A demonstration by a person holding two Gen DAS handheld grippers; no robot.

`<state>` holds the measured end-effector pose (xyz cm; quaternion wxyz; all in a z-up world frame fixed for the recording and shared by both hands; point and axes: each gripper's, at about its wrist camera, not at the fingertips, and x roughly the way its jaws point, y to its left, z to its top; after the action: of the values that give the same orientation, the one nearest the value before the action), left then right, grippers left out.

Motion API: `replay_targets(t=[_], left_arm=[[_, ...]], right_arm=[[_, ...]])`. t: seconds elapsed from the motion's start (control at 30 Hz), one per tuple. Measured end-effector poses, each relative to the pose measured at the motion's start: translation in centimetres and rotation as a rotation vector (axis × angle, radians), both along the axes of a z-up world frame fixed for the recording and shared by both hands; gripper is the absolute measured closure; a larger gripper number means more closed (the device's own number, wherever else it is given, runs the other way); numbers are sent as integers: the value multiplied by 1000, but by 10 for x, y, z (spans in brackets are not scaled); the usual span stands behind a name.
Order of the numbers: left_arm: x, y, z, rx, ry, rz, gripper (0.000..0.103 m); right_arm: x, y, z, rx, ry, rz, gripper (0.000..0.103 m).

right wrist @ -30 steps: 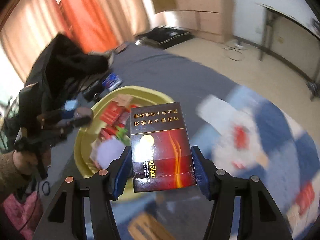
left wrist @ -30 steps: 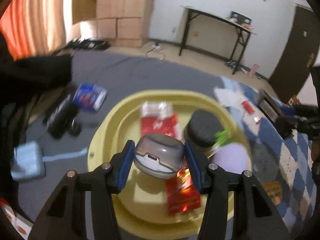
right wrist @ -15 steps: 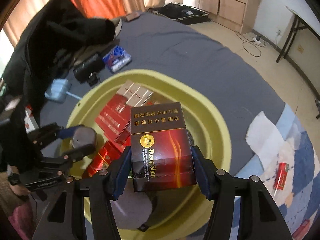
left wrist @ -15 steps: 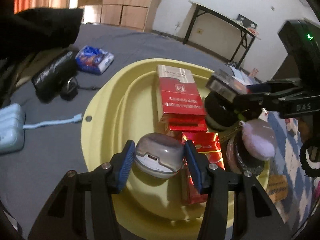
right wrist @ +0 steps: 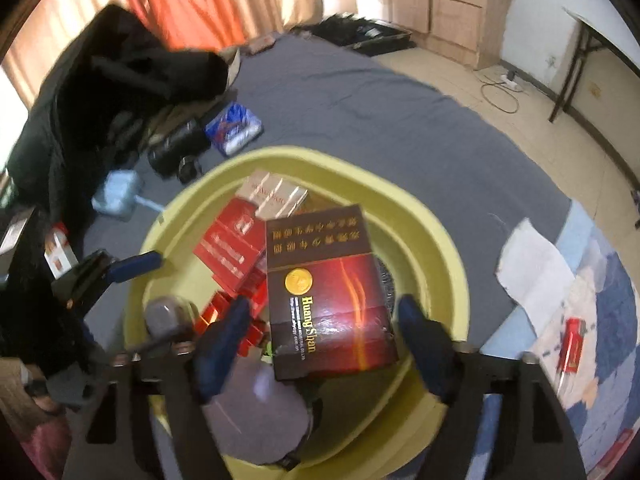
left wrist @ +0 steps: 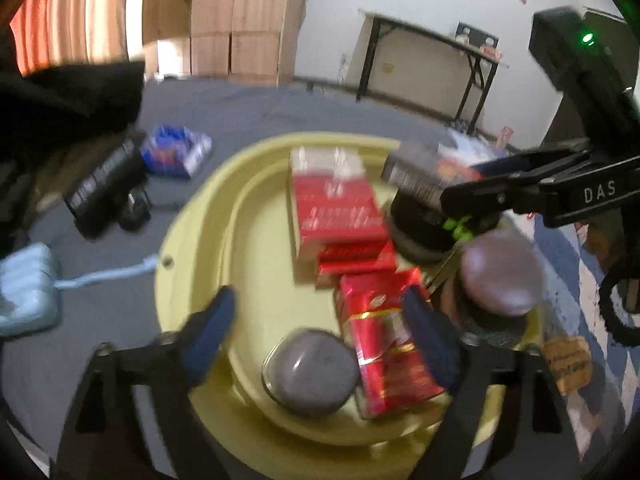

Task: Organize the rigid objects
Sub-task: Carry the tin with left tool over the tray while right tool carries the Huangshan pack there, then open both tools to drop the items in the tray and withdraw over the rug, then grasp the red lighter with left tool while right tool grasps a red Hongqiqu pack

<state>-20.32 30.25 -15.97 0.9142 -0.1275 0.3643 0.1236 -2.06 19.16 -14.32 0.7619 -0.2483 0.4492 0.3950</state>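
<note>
Grey bedding [left wrist: 248,120] carries a yellow basin [left wrist: 200,240] of red cigarette packs [left wrist: 336,212]. Left gripper [left wrist: 320,328] is spreading wide, pads clear of the grey oval case [left wrist: 310,366] lying just below them. Right gripper [right wrist: 320,340] is also opening; the dark Huang Shan carton [right wrist: 328,292] sits loose between its fingers, over the basin.
</note>
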Motion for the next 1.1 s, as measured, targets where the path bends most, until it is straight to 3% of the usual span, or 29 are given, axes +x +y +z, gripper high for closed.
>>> replay_targets(t=[0.1, 0.2, 0.27, 0.5, 0.63, 0.73, 0.77, 0.83, 1.1], left_arm=[[-10, -12, 30, 53, -117, -3, 0], [2, -24, 53, 89, -131, -7, 0], [20, -35, 67, 92, -113, -28, 0], [100, -111, 109, -58, -96, -220, 0], [128, -148, 116, -94, -63, -288, 0], [139, -166, 102, -151, 15, -322, 0], [141, -171, 96, -163, 33, -332, 0], [140, -181, 86, -150, 58, -332, 0], [137, -201, 69, -142, 118, -351, 0]], right_arm=[[-1, -25, 27, 98, -6, -55, 3], [3, -69, 63, 174, -42, -145, 0], [7, -108, 85, 169, -87, -237, 0], [-14, -271, 138, 85, -283, -431, 0], [-41, -358, 140, 2, -297, -515, 0], [-66, -409, 133, 70, -308, -590, 0], [-71, -425, 127, 103, -268, -631, 0], [-72, -445, 110, 89, -157, -674, 0], [-61, -478, 103, 131, -63, -761, 0]])
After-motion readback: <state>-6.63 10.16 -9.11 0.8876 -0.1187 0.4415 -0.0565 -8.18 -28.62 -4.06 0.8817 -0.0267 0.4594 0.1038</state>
